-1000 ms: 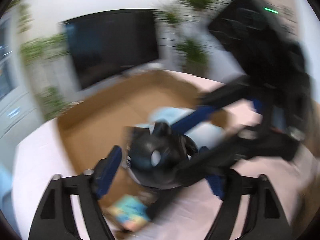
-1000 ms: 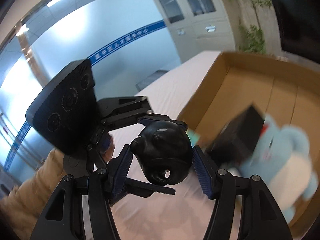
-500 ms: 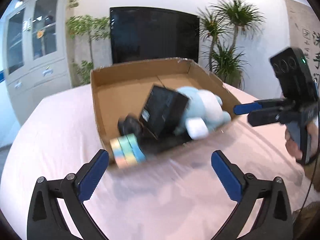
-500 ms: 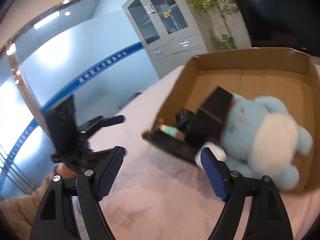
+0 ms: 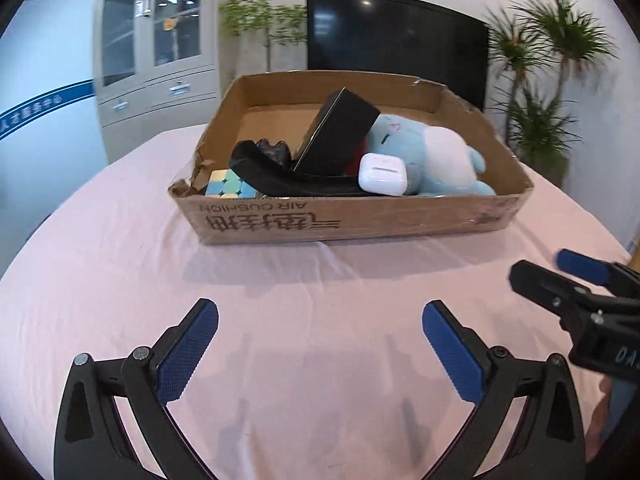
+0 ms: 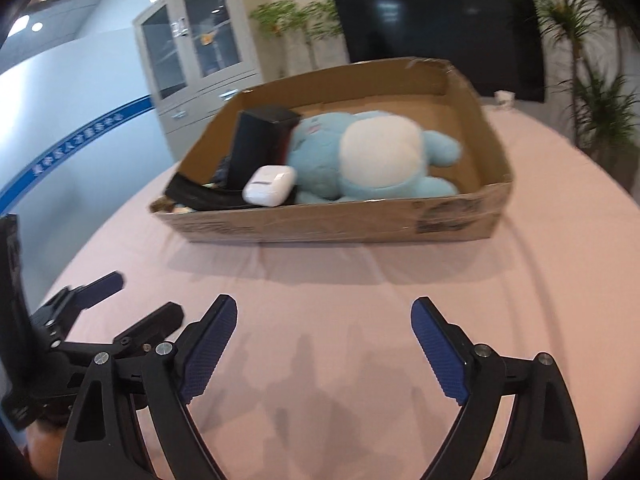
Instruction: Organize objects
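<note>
A cardboard box [image 5: 352, 222] [image 6: 360, 224] stands on the pink tablecloth ahead of both grippers. In it lie a blue plush toy [image 5: 436, 160] [image 6: 372, 160], a black box [image 5: 336, 136] [image 6: 256, 140] leaning on it, a white earbud case [image 5: 382, 174] [image 6: 270, 186], a pastel cube [image 5: 228, 186] and a black round object [image 5: 270, 148]. My left gripper [image 5: 320, 344] is open and empty over the cloth. My right gripper [image 6: 322, 344] is open and empty; it also shows at the right edge of the left wrist view [image 5: 576, 284].
A dark TV screen [image 5: 396, 40], potted plants [image 5: 540, 120] and a glass-door cabinet [image 5: 156, 52] stand behind the table. The pink cloth [image 5: 320, 280] stretches between the grippers and the box. The left gripper's body shows in the right wrist view [image 6: 80, 320].
Both grippers let go of the black round object over the box and pulled back toward the near side of the table. The black object now lies in the box.
</note>
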`<state>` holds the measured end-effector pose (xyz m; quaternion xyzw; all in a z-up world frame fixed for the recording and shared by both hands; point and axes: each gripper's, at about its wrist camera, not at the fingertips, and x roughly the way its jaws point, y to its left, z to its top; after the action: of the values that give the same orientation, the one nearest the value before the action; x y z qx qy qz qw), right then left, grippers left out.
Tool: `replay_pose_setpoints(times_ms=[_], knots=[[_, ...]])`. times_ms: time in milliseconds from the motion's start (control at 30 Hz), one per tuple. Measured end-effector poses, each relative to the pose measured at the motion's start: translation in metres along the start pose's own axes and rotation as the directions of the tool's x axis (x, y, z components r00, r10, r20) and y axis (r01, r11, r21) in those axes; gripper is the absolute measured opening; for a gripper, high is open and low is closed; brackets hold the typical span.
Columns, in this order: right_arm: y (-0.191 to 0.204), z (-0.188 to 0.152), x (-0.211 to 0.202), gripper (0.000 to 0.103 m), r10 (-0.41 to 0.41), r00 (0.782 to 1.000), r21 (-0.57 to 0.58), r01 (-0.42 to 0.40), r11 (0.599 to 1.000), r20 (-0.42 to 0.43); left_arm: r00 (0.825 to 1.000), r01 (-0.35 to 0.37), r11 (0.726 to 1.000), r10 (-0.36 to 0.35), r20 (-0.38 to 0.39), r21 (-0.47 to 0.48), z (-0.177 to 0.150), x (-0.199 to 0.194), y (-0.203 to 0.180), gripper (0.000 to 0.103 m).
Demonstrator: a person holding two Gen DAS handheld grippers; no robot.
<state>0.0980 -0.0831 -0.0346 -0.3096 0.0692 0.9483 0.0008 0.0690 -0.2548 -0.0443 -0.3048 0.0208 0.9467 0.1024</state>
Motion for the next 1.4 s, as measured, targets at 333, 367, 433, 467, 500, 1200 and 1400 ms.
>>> replay_pose_setpoints(times_ms=[333, 367, 433, 467, 500, 1200, 1400], knots=[[-0.021, -0.004, -0.002, 0.103, -0.147, 0.989, -0.028, 0.147, 0.989, 0.014, 0.995, -0.051, 0.999, 0.049, -0.081, -0.015, -0.010, 0.022, -0.016, 0.102], [-0.021, -0.004, -0.002, 0.103, -0.147, 0.989, -0.028, 0.147, 0.989, 0.014, 0.993, -0.056, 0.998, 0.054, -0.108, -0.015, -0.010, 0.027, -0.018, 0.102], [-0.025, -0.007, 0.004, 0.103, -0.163, 0.987, -0.026, 0.163, 0.986, -0.011, 0.990, -0.050, 0.999, 0.048, -0.130, -0.013, -0.010, 0.031, -0.019, 0.102], [-0.027, -0.009, 0.005, 0.103, -0.168, 0.986, -0.027, 0.167, 0.986, -0.019, 0.990, -0.041, 0.999, 0.038, -0.136, -0.019, -0.010, 0.033, -0.019, 0.102], [-0.030, -0.012, 0.010, 0.103, -0.177, 0.984, -0.025, 0.176, 0.984, -0.034, 0.989, -0.038, 0.999, 0.034, -0.141, -0.023, -0.010, 0.033, -0.019, 0.102], [-0.048, -0.026, 0.034, 0.103, -0.231, 0.950, 0.014, 0.240, 0.971, -0.211, 0.952, -0.044, 0.999, 0.032, -0.305, -0.031, -0.019, 0.058, -0.023, 0.102], [-0.045, -0.030, 0.047, 0.103, -0.280, 0.918, -0.037, 0.281, 0.959, -0.282, 0.952, -0.035, 0.999, 0.025, -0.305, -0.026, -0.019, 0.058, -0.026, 0.102]])
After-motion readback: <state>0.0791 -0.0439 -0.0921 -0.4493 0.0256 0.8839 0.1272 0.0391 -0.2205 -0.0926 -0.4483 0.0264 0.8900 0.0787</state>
